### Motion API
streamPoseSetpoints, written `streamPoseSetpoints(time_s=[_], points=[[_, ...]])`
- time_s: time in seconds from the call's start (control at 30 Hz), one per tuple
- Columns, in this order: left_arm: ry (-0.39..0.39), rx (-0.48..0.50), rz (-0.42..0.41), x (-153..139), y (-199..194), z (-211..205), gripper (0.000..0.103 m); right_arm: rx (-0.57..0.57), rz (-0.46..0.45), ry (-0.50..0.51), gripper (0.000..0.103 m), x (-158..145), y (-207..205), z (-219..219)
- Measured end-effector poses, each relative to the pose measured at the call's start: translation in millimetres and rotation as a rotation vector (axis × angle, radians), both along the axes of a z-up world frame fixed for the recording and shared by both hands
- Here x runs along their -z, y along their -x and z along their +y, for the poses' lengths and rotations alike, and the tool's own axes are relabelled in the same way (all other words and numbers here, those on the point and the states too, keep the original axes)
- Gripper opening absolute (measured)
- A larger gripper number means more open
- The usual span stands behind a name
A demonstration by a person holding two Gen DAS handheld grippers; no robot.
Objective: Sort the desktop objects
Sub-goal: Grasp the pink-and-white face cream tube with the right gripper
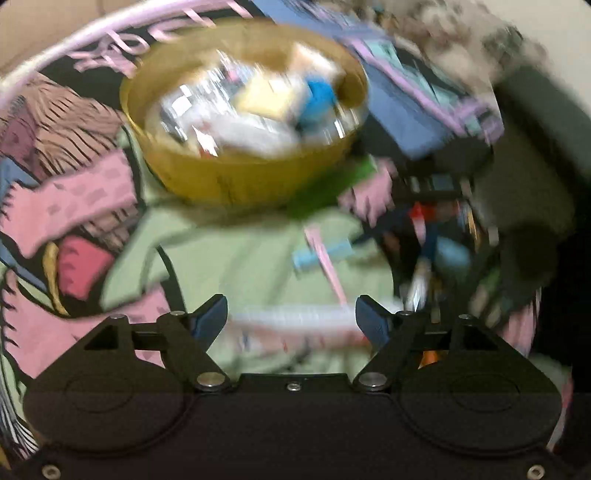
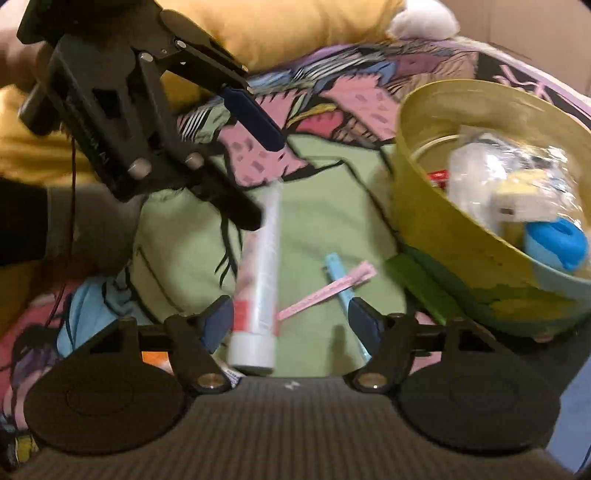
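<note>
A white and red tube (image 2: 258, 280) lies on the green patch of the printed cloth (image 2: 325, 214). In the left wrist view it is a blur (image 1: 295, 323) between the fingers. My left gripper (image 1: 291, 317) is open over it, and shows from outside in the right wrist view (image 2: 258, 181). My right gripper (image 2: 291, 321) is open, with the tube's cap end between its fingers. A pink clip (image 2: 325, 291) and a light blue stick (image 2: 343, 291) lie crossed beside the tube. A yellow round tin (image 1: 243, 122), also in the right wrist view (image 2: 443, 221), holds wrapped items and a blue object (image 2: 557, 243).
A green flat piece (image 2: 421, 288) lies under the tin's front edge. A dark mesh holder with pens (image 1: 436, 236) stands right of the tin. A yellow cushion (image 2: 288, 26) lies behind the cloth. A blue box (image 1: 406, 110) sits at the back right.
</note>
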State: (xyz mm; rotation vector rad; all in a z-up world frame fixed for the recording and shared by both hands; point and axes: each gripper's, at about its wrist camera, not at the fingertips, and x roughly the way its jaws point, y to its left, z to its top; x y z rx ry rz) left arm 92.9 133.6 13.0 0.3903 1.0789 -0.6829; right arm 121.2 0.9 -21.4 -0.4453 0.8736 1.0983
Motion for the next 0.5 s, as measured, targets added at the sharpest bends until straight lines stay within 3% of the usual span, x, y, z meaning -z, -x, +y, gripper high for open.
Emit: streamPoseSetpoints(time_s=[0.1, 0.2, 0.23, 0.27, 0.4, 0.43, 0.5], points=[[-0.074, 0.181, -0.002, 19.0, 22.1, -7.7, 0.075, -0.058, 0.003, 0.051, 0.074, 4.2, 7.7, 9.0], [-0.209, 0.369, -0.128, 32.4, 43.1, -17.6, 0.076, -0.082, 0.002, 0.092, 0.067, 12.2, 17.5, 18.1], [-0.229, 0.382, -0.168, 34.5, 44.3, -18.5, 0.076, -0.073, 0.005, 0.121, 0.053, 17.6, 18.1, 22.8], [-0.225, 0.374, -0.18, 35.0, 42.7, -17.9, 0.078, -0.061, 0.012, 0.141, 0.048, 22.5, 16.5, 26.6], [-0.256, 0.334, -0.244, 45.8, 33.6, -17.4, 0.079, -0.005, 0.045, 0.162, 0.045, 22.7, 10.3, 34.9], [-0.266, 0.337, -0.257, 49.0, 32.6, -19.9, 0.078, 0.017, 0.057, 0.157, 0.039, 20.4, 7.6, 34.2], [-0.254, 0.362, -0.264, 49.6, 34.2, -24.3, 0.074, 0.036, 0.101, 0.144, 0.039, 14.9, 3.8, 28.8]])
